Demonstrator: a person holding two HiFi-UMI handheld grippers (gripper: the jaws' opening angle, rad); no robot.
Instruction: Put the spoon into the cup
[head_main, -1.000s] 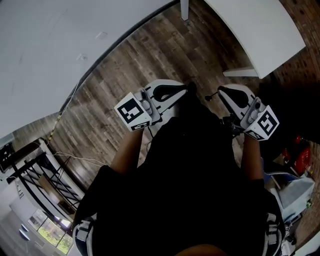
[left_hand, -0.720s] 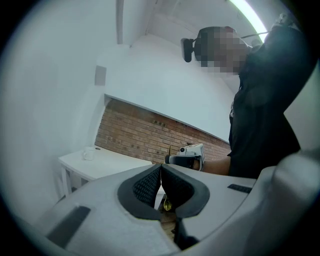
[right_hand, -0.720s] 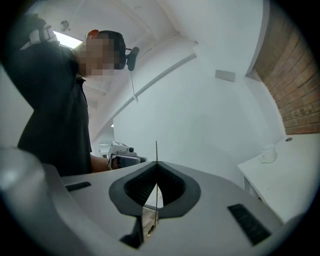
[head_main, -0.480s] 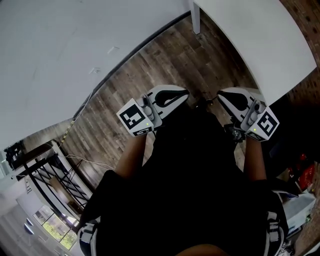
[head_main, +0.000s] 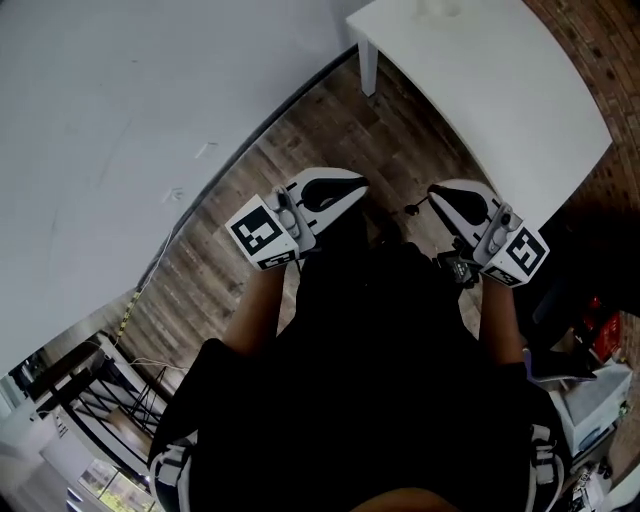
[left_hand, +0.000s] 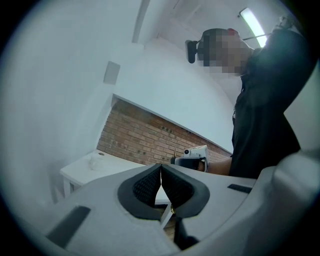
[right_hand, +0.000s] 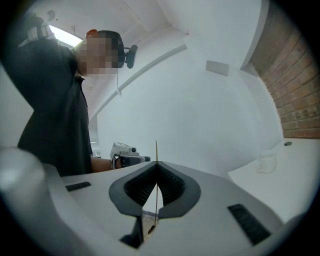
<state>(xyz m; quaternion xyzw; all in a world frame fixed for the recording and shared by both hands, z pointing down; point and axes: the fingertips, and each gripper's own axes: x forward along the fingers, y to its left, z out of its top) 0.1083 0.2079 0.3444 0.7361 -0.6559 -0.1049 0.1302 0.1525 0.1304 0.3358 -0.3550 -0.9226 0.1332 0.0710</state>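
Both tools sit close against the person's black shirt (head_main: 400, 380). The left gripper (left_hand: 161, 166) has its jaws clenched pad to pad with nothing between them. Same for the right gripper (right_hand: 156, 165): clamped together, empty. Each one sees the other just beside it. Brown wood-plank floor (head_main: 240, 200) lies below, and a strip of it separates the grippers from the white rectangular table (head_main: 500, 90). Nothing stands in that gap. The small clear cup (right_hand: 266, 161) stands on the tabletop toward the white-wall end, well apart from both grippers. I can't make out the spoon in any view. A red brick wall (left_hand: 145, 140) runs behind the table. The plain white wall (head_main: 120, 120) is on the left, with a black metal rack (head_main: 80, 390) at lower left.
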